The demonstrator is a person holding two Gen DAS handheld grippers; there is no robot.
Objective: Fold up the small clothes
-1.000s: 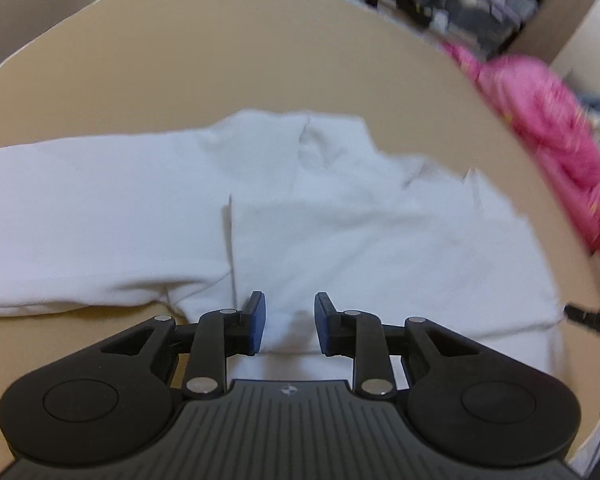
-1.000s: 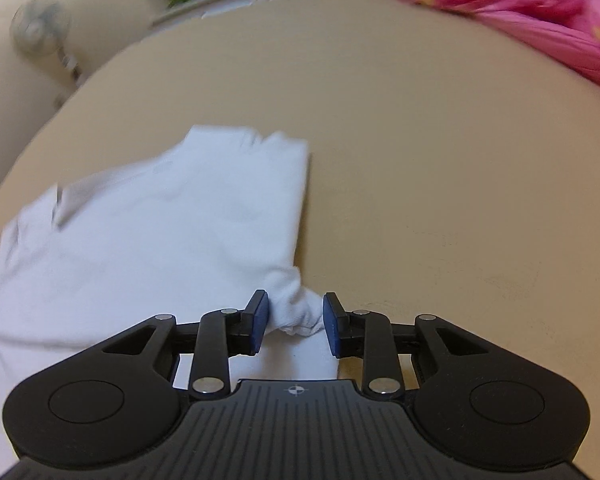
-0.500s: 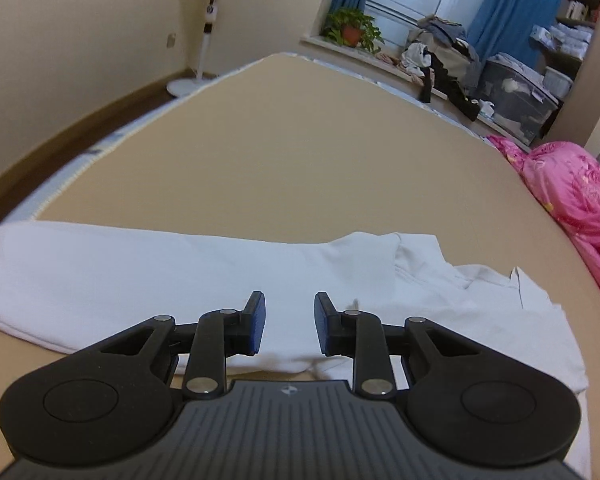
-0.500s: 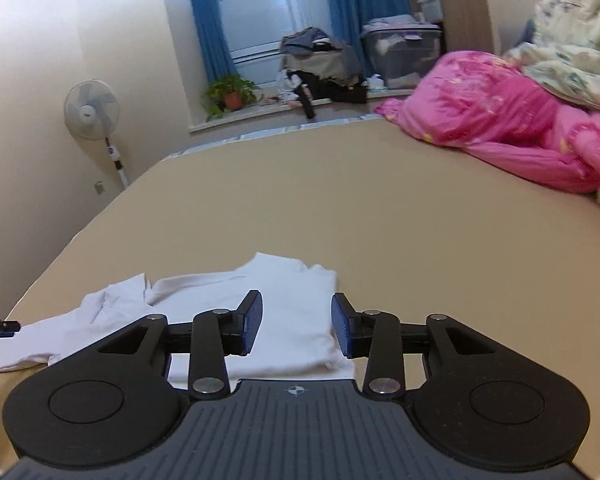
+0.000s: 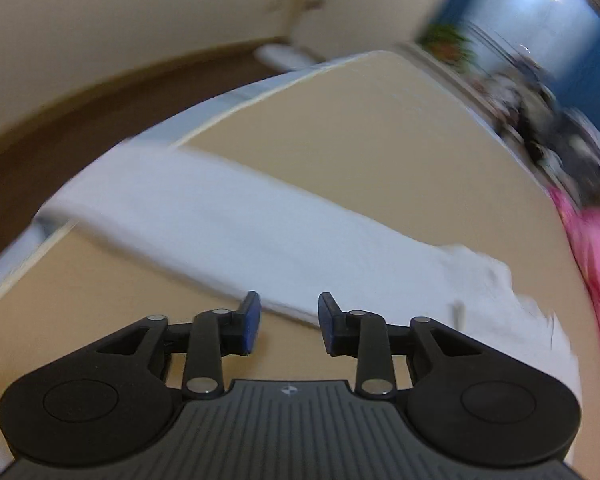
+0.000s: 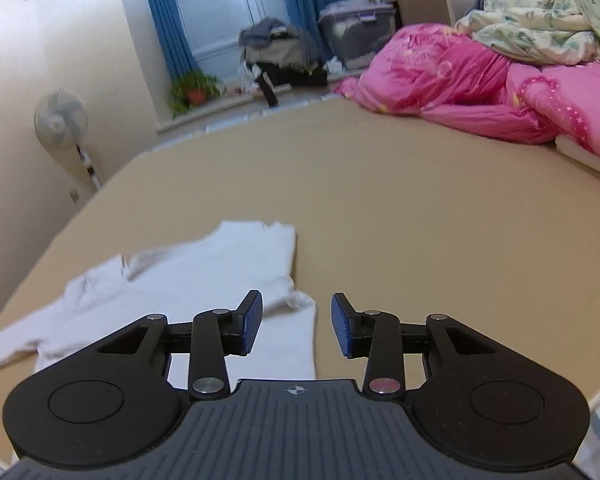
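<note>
hovering between folds: the left gripper (image 5: 288, 322), whose fingers just opened wider, and the right gripper (image 6: 296, 326) both gape empty above the white garment (image 6: 204, 280) on the bed (image 6: 420, 220); next, probably pinch the outstretched sleeve (image 5: 220, 232).

My bedroom at home, seen across the bed.

I am working over a wide tan bed (image 6: 400, 200) that fills most of what I see. At its far right edge lies a pink quilt (image 6: 452, 76), with a pale floral quilt (image 6: 540, 12) piled behind it. Beyond the bed's far end is a window (image 6: 216, 8) hung with blue curtains (image 6: 160, 20); on the sill under it stands a potted plant (image 6: 194, 90), and right of that sit a heap of clothes (image 6: 280, 48) and a lidded storage bin (image 6: 356, 28). A standing fan (image 6: 60, 122) is by the cream wall left of the bed.
</note>
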